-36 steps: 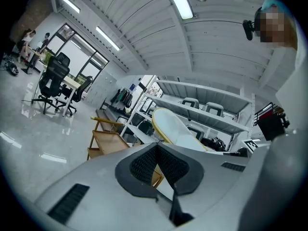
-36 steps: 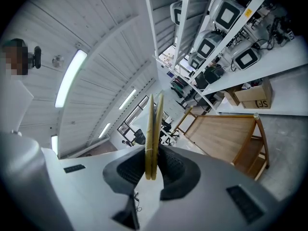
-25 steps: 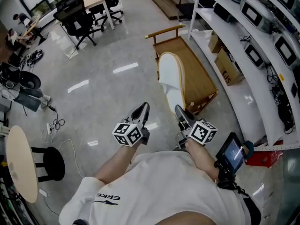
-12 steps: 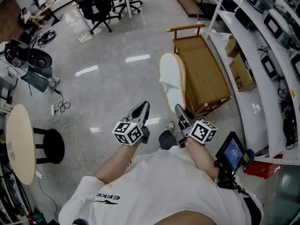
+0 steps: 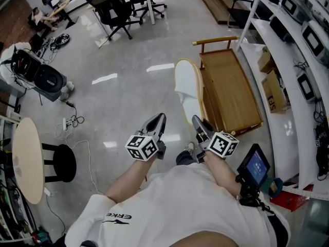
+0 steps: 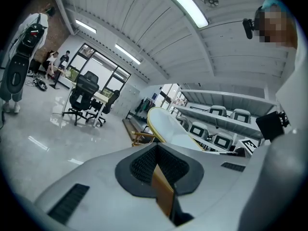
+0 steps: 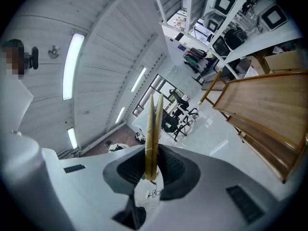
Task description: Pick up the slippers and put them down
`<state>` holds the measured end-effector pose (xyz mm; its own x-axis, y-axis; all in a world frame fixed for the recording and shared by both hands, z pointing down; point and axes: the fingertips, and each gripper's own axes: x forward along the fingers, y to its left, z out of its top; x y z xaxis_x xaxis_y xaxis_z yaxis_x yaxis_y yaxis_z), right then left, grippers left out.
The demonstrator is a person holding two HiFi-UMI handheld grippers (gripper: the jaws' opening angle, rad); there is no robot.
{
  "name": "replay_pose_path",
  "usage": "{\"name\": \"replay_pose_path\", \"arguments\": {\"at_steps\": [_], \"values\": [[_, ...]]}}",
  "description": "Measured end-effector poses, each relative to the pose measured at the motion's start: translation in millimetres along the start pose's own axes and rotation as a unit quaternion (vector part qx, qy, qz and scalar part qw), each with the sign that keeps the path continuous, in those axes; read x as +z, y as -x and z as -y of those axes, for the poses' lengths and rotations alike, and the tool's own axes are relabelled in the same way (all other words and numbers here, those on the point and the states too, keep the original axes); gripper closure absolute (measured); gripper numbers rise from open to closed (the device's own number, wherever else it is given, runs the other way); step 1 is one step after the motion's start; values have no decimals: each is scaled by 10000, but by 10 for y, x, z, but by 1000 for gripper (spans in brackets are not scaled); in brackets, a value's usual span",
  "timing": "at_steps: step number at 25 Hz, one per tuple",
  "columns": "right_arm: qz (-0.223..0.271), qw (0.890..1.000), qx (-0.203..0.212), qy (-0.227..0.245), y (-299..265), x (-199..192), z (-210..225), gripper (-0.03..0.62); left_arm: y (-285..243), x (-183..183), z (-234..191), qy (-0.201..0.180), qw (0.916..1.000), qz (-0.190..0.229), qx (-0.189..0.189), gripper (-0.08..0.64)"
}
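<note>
The right tool clamps the slippers, pointing to twelve o'clock; the left tool is closed, empty. Lower them flat with a firm grip.

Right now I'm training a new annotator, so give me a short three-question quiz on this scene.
1. What does the right claw grip? A) a cable B) the slippers C) a chair
2. True or false: the left claw holds nothing.
3. In the head view, what lies on the floor between the slippers and the white shelves?

Key: 1 B. 2 True: its jaws are together and empty. 3 The wooden rack.
</note>
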<state>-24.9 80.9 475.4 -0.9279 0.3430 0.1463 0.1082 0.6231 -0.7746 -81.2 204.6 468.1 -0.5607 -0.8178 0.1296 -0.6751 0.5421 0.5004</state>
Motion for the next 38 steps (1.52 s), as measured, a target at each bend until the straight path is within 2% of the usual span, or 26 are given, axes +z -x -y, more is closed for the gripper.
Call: {"name": "replay_pose_path", "arguments": {"at_steps": [5, 12, 16, 24, 29, 34, 38], "values": [[59, 10000, 38, -59, -333, 346, 164, 528, -449, 248, -128, -64, 10000, -6, -17, 557], [214, 9997, -17, -135, -672, 707, 468, 528, -1088, 365, -282, -141, 9996, -138, -193, 557], [368, 9991, -124, -140, -762, 933, 630, 528, -1476, 434, -273, -138, 9989, -166, -413, 557], [812, 9947, -572, -267, -744, 1171, 839, 528, -1979, 411, -203, -124, 9935, -570, -980, 557], [1320, 9850, -1045, -387, -711, 1383, 1018, 528, -2462, 428, -99, -178, 9823, -936, -1611, 557], [1900, 9683, -1539, -503, -666, 1545, 1108, 528, -2870, 441, 17, -260, 9640, -1324, -2292, 557], [2439, 9481, -1940, -637, -603, 1639, 1192, 528, -3113, 449, 143, -326, 9447, -1597, -2845, 557]]}}
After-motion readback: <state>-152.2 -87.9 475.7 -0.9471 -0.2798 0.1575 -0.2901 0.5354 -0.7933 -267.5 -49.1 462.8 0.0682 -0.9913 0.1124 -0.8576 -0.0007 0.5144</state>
